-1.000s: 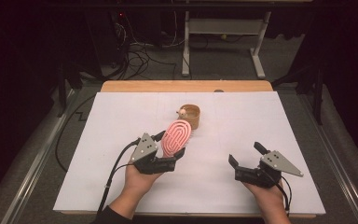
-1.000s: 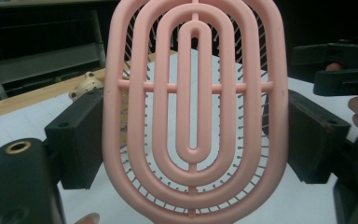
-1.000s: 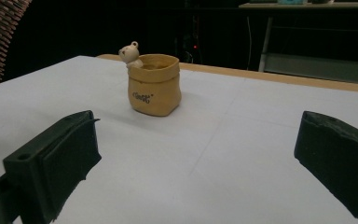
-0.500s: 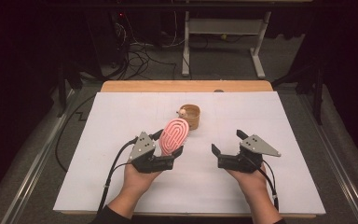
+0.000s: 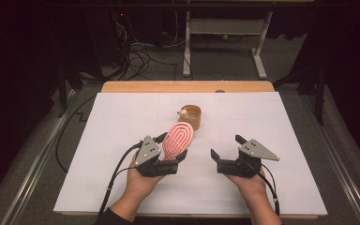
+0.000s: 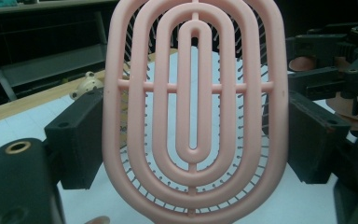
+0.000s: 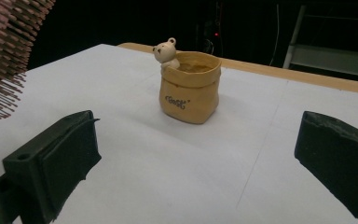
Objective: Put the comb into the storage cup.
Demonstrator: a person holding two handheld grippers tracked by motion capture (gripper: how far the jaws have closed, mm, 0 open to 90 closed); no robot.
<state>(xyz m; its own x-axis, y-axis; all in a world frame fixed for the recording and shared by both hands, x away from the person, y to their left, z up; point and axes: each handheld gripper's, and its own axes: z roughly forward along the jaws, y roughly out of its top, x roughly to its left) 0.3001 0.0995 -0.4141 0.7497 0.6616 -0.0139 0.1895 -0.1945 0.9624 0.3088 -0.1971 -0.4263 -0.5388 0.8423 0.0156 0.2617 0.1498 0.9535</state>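
- High view: the left gripper (image 5: pixel 171 154) holds a pink hairbrush (image 5: pixel 178 139) by its head, raised off the white table (image 5: pixel 122 122) and tilted up towards the tan pot (image 5: pixel 191 116) with a small bear on its rim, which stands near the middle, just beyond the brush tip. The right gripper (image 5: pixel 225 152) sits to the right, well apart from the pot, jaws spread with nothing between them. Judging from this, the brush is probably meant for the pot; the risk is the wide head catching the rim and tipping the pot (it looks light and soft-sided).
- Left gripper view: the hairbrush (image 6: pixel 193 112) stands upright between the two black jaws, which pinch its oval frame by the edges. The grip is on smooth curved plastic, so the brush could swivel or slide down when it is tilted. The bear (image 6: pixel 87 85) peeks out past the left jaw; the brush hides most of the pot, which makes aiming harder.
- Right gripper view: the pot (image 7: pixel 190 86) stands upright ahead, between the open jaws but far off, and the brush bristles (image 7: pixel 4 56) show at the upper left. Whether the pot's mouth is wide enough for the brush is hard to tell here. If the right gripper moves in to steady the pot, it could knock the bear or squash the wall.
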